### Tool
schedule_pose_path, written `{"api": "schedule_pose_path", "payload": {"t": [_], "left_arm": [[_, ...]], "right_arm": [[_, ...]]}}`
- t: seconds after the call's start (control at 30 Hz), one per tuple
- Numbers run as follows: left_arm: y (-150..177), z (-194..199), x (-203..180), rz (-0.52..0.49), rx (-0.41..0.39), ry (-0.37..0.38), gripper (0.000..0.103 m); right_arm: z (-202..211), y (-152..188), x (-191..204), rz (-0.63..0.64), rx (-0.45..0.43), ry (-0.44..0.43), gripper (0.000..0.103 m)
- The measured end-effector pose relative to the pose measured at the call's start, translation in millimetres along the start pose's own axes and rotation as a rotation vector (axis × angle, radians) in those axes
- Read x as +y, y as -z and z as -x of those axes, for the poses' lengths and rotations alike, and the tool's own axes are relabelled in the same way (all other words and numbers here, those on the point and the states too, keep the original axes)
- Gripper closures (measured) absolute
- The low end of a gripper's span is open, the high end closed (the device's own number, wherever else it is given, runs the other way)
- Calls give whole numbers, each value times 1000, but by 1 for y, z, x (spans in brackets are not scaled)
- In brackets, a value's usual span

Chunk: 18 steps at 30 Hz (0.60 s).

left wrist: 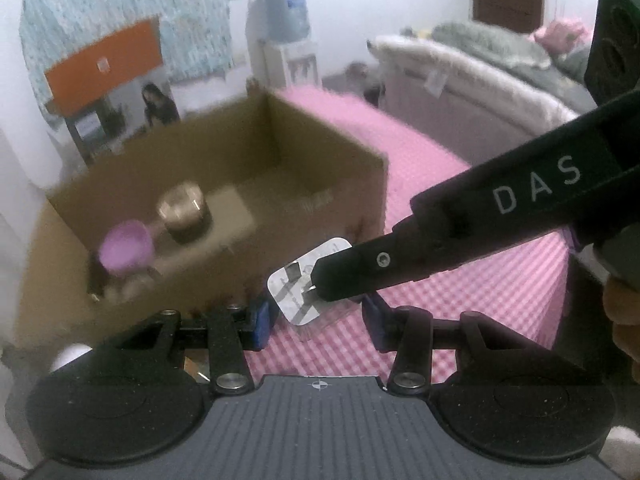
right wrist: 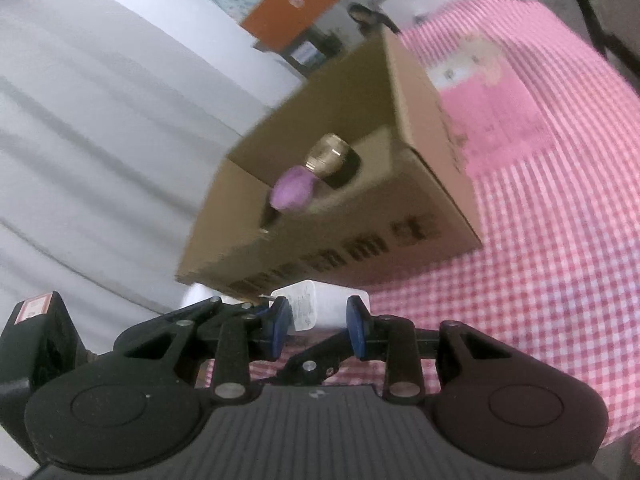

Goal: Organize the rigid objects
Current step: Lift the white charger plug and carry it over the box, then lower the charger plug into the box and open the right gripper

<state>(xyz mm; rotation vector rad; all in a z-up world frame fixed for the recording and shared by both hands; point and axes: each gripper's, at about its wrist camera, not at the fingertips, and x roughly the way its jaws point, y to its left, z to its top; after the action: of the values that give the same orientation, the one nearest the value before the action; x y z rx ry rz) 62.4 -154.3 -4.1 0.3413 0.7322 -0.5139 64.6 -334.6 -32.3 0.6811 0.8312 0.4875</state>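
The flat white rectangular plug adapter (left wrist: 310,282) hangs above the pink gingham-covered bench (left wrist: 440,280), just in front of the open brown cardboard box (left wrist: 320,152). Its pronged face tilts up toward the left wrist camera, long axis running diagonally from lower left to upper right. The left claw (left wrist: 316,316) pinches its sides. The right claw (right wrist: 318,322) also pinches it, one finger crossing the pronged face.

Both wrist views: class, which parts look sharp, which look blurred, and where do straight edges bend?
Left wrist view: the cardboard box is smeared, the white charger crisper. Right wrist view: box and purple cap are blurred, the gripper body is sharp. In both, edges bow outward and corners darken.
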Motion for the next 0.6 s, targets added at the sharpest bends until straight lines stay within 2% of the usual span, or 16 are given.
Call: {"api": "schedule_pose_path", "payload": {"t": [0.13, 0.27, 0.4, 0.6], "left_arm": [[-24, 21, 15, 0, -57, -21, 58], [-51, 25, 39, 23, -64, -29, 58], [-76, 7, 70, 60, -13, -25, 58], [-88, -47, 108, 133, 129, -8, 58]], "right_arm": [[11, -21, 32, 89, -41, -23, 69], [7, -51, 58, 169, -53, -38, 69], [-13, -83, 71, 215, -32, -47, 69], [-68, -123, 56, 164, 76, -50, 68]]}}
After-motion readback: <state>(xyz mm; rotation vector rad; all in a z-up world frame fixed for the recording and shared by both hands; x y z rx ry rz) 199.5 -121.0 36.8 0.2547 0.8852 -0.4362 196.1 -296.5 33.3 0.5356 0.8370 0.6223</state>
